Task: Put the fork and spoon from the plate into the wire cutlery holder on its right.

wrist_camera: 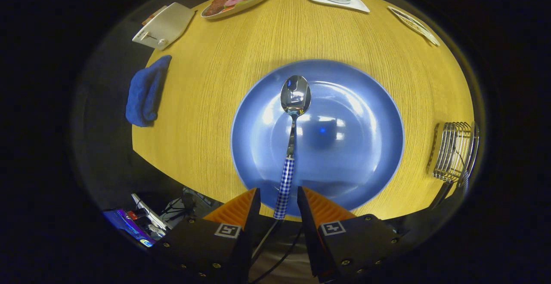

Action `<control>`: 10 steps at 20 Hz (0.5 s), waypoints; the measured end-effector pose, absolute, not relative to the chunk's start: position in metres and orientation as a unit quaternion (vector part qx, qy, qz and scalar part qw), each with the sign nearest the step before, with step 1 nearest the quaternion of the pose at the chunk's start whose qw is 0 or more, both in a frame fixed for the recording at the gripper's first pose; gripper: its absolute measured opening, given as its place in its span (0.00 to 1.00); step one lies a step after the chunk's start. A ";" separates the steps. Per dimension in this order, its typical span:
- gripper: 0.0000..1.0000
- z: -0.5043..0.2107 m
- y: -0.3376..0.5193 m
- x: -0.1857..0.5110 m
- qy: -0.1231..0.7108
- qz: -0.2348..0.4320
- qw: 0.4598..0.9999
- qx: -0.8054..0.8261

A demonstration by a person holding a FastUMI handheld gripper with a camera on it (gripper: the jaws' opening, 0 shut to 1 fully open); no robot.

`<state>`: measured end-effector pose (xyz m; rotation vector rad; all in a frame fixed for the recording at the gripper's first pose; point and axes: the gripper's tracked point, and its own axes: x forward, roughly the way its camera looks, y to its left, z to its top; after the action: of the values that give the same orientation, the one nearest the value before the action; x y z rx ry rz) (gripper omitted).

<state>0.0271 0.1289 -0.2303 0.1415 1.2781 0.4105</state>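
The spoon [292, 146] is seen lying on the blue plate [370, 146], bowl far, checked handle near. The handle's end lies between the fingers of the gripper [278, 200], which are parted and not pressed on it. No fork can be made out on the plate; something thin seems lodged in the wire holder [454, 150] at the right, so the fork is judged done and the spoon left.

Spoon [291, 146] lying on blue plate [366, 155], bowl pointing away, checked blue-and-white handle reaching back over the near rim and ending between the orange fingers [234, 206] of gripper [278, 200]; fingers apart, a gap either side of the handle. Wire cutlery holder [454, 150] to the right of plate on yellow table [206, 103], a blue-handled utensil sticking out at its near end. Blue cloth [146, 91] at table's left edge.
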 end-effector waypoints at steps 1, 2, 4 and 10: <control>0.53 -0.232 0.129 0.029 0.584 0.186 0.787 0.070; 0.45 -0.233 0.128 0.033 0.585 0.180 0.788 0.067; 0.39 -0.238 0.127 0.031 0.589 0.184 0.785 0.061; 0.11 -0.250 0.125 0.027 0.603 0.193 0.772 0.052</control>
<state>0.0266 0.1249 -0.2497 0.1137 1.3063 0.4190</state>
